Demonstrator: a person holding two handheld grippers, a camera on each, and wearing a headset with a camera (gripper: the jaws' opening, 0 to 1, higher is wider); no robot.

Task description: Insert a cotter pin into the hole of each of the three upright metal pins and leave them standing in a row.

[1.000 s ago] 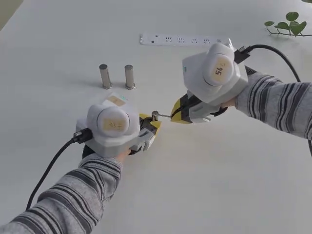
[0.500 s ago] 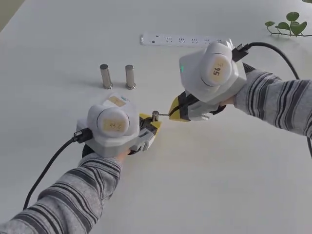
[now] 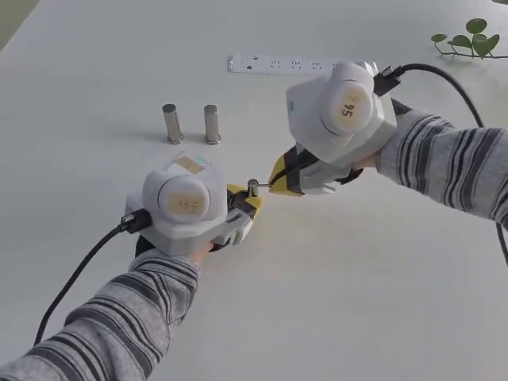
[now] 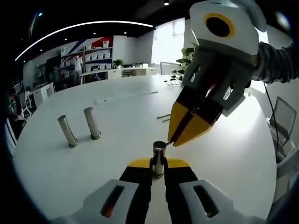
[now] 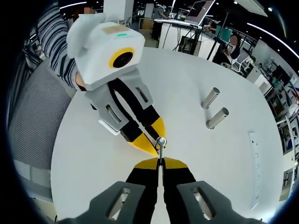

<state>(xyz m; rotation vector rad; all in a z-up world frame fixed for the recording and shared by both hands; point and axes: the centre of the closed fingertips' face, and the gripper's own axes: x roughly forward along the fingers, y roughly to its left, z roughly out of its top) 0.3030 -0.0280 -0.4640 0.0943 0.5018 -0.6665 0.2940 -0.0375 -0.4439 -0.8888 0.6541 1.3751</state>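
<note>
Pinching the likely slippery metal pin [image 4: 159,154] low down in our left tool [image 4: 159,169] over the table [image 3: 357,278], we squeeze the thin, probably bendy cotter pin [image 5: 160,153] by its tail in our right tool [image 5: 160,164].

1. The white tabletop [image 3: 381,302] is broad and plain.
2. A first metal pin [image 3: 171,124] stands upright on it, near a second metal pin [image 3: 211,125], not touching.
3. Beyond them lies a white power strip [image 3: 278,63].
4. A leafy sprig [image 3: 468,40] sits at the far right edge.

There are three metal pins [image 3: 170,124] and one cotter pin [image 5: 160,152]. The tabletop [image 3: 95,238] also carries one power strip [image 3: 278,64] and one leafy sprig [image 3: 468,40].
</note>
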